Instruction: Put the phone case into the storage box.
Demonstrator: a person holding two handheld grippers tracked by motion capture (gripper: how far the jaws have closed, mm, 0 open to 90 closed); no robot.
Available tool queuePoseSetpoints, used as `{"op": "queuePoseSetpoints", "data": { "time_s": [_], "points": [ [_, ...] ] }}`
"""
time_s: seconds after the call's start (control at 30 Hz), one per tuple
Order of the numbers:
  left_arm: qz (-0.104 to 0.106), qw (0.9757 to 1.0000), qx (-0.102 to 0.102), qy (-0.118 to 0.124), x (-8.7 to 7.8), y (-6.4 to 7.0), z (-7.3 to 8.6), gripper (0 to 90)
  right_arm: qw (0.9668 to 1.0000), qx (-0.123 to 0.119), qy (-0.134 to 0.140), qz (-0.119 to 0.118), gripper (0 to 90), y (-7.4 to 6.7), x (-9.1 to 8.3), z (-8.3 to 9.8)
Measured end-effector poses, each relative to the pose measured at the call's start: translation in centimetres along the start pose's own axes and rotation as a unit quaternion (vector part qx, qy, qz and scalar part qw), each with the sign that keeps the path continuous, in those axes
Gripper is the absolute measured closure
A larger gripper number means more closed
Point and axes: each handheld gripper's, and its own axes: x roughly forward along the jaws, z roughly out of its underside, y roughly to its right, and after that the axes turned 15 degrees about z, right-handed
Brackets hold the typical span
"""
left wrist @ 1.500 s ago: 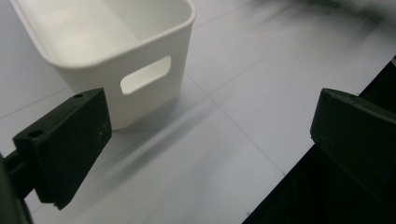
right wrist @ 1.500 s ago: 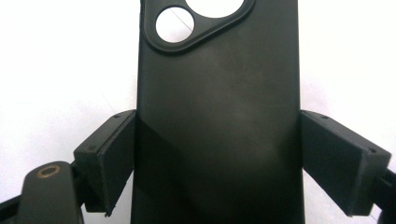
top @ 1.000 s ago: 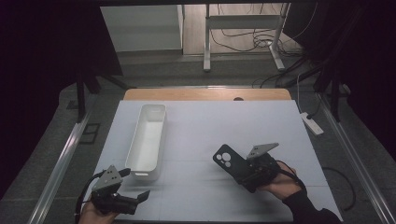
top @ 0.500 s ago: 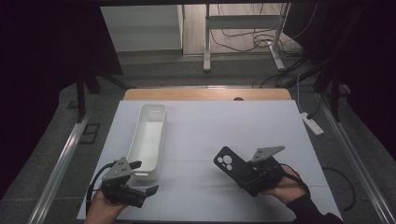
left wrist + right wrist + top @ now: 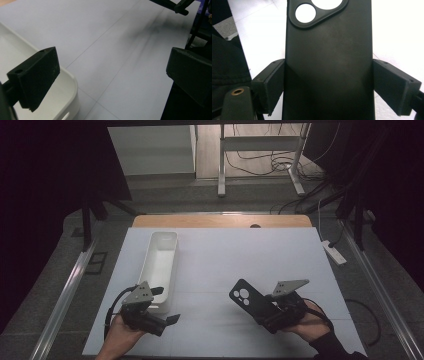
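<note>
A black phone case [image 5: 245, 297] with round camera holes is held just above the white table, near its front right. My right gripper [image 5: 264, 310] is shut on it. In the right gripper view the two pads press on the long sides of the phone case [image 5: 327, 37], and the right gripper [image 5: 327, 86] holds it around the middle. My left gripper [image 5: 165, 306] is at the front left and points right, open, by the near end of a long white tray [image 5: 161, 262]. In the left gripper view the left gripper [image 5: 112, 75] has nothing between its jaws, and one jaw hangs over the tray's corner [image 5: 67, 82].
The white tabletop [image 5: 250, 260] stretches between the tray and the far wooden edge [image 5: 220, 221]. A white power strip [image 5: 332, 252] lies on the floor past the table's right side. Cables and desk legs [image 5: 221, 165] stand behind.
My left gripper has come in from the front left edge, moving right and away from the person to the tray's near end. The right gripper and the phone case have stayed almost in place.
</note>
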Motion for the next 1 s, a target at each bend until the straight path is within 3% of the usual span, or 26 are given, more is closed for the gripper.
{"op": "queuePoseSetpoints", "data": {
  "time_s": [0.47, 1.0],
  "points": [
    [0.025, 0.9991, 0.034, 0.003, 1.9, -0.4, -1.8, 0.0, 0.9998, -0.008, 0.011, -0.012, 15.4, -0.6, -0.3, 0.1],
    [0.048, 0.9974, 0.053, 0.009, 3.2, -0.6, -3.0, 0.0, 0.9991, -0.022, 0.025, -0.025, 15.4, -1.1, -0.3, -0.2]
  ]
}}
